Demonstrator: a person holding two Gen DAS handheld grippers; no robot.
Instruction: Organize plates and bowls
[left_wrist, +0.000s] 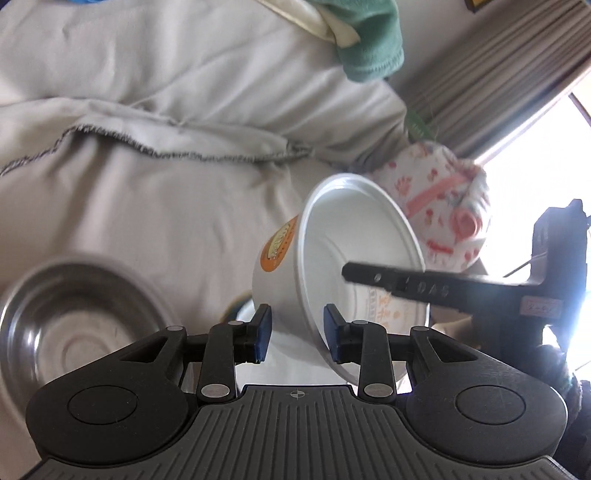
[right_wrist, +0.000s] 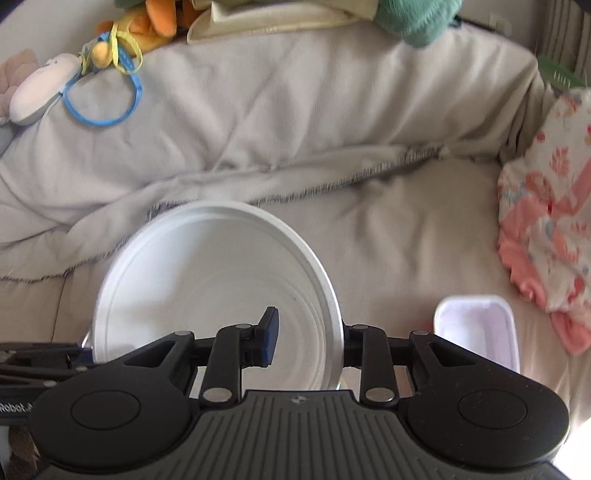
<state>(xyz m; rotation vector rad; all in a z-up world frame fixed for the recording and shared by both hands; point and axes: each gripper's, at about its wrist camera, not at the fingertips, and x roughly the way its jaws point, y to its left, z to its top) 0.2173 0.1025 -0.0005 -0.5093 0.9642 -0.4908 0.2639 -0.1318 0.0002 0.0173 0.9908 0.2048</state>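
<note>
A white paper noodle bowl with an orange label (left_wrist: 332, 258) hangs tilted in the air above a sofa draped in a beige cover (left_wrist: 155, 206), its rim clamped by the right gripper (right_wrist: 308, 341), whose jaws are closed on the bowl's thin wall, one blue pad inside and the other hidden behind the rim. Seen from the left wrist camera, the right gripper's black finger (left_wrist: 399, 286) reaches into the bowl's mouth from the right. The left gripper (left_wrist: 297, 332) stands with its jaws parted on either side of the bowl's lower wall, its blue pads (left_wrist: 264, 334) showing a gap to the bowl, so it appears to grip nothing. A shallow round stainless-steel dish (left_wrist: 74, 325) lies on the sofa seat to the left, blurred, and a small white rectangular tray (right_wrist: 476, 332) sits on the cushion to the right of the lifted bowl. A floral pink-and-white cloth (right_wrist: 546, 236) is bunched at the sofa's far right. With only a rim pinch bearing the bowl, the carry is best done slowly and level, keeping the left gripper clear of the wall, then lowering the bowl squarely into or beside the steel dish before letting go, since a light paper bowl may twist or slip from an edge hold
</note>
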